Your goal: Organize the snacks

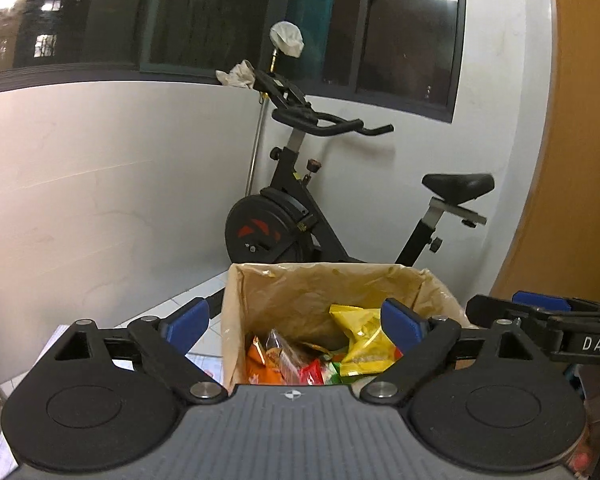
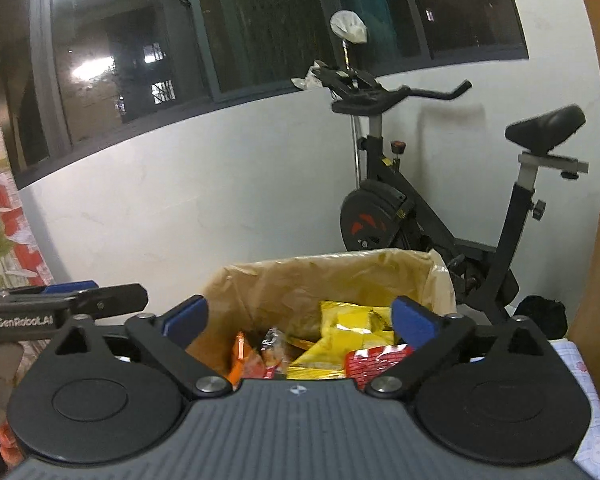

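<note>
Going left to right. The left tongs point(image 1: 296, 324) are wide apart & hold nothing. Right in front of them, a bit lower, sits the box point(image 1: 236, 280) w/ brown paper lining. The snacks are inside it: an orange pack point(image 1: 260, 364) on the left, a clear pack point(image 1: 278, 346) next to it, a red pack point(image 1: 312, 372) in the middle, & a big yellow bag point(image 1: 360, 340) on the right, tipped up on its side.

Then the right tongs point(image 2: 300, 322), also wide apart, w/ nothing in them. They point at the same box point(image 2: 220, 280) from the right side. In this view the yellow bag point(image 2: 340, 340) lies almost between the blue tips, & a red pack point(image 2: 374, 358) is just by the right tip.

Behind the box stands an exercise bike point(image 1: 300, 216) by the white wall.

I think the next move is a pick. The yellow bag is on the right side of the box, so the right tongs look nearer. Its long side runs up & back, leaning left, so a grab across the thin way should fit best. The packs are slippery & piled up, so one may slide.
</note>
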A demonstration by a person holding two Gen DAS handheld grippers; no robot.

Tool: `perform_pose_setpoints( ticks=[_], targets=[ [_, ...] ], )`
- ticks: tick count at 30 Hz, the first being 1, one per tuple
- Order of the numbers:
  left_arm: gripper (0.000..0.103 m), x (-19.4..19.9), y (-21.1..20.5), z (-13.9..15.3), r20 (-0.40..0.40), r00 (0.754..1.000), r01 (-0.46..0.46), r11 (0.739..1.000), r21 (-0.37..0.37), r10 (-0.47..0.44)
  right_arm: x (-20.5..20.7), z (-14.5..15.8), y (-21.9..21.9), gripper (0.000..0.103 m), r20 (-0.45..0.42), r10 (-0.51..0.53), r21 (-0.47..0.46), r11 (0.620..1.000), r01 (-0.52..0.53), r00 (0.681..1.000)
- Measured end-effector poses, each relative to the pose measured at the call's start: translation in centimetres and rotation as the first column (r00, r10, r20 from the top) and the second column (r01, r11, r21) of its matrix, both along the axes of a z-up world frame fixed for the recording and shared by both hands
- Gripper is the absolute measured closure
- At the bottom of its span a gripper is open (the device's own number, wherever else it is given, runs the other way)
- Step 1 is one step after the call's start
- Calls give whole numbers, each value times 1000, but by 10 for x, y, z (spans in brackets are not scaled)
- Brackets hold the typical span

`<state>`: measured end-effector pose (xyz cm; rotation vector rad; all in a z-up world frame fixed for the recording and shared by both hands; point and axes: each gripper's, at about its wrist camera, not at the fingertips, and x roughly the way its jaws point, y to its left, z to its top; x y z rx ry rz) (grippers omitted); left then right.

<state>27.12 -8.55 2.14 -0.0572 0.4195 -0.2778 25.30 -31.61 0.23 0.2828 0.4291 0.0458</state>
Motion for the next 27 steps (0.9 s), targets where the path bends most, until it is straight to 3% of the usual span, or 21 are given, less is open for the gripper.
perform_pose_setpoints(
  ticks=[7,11,16,27],
  targets=[
    [9,-63,22,20,56,994,-92,995,28,91,-48,34,37,0,41,34,-33,999,-33,999],
    [9,-91,38,30,61,989,-137,991,5,136,-75,45,57,0,50,44,-55,998,-41,998],
    [10,-113,42,42,66,977,-207,975,84,202,-102,51,75,0,53,33,-66,997,-29,998],
    [10,-132,46,47,80,979,-193,979,65,188,-133,63,78,0,66,-2,-65,998,7,998]
  ],
)
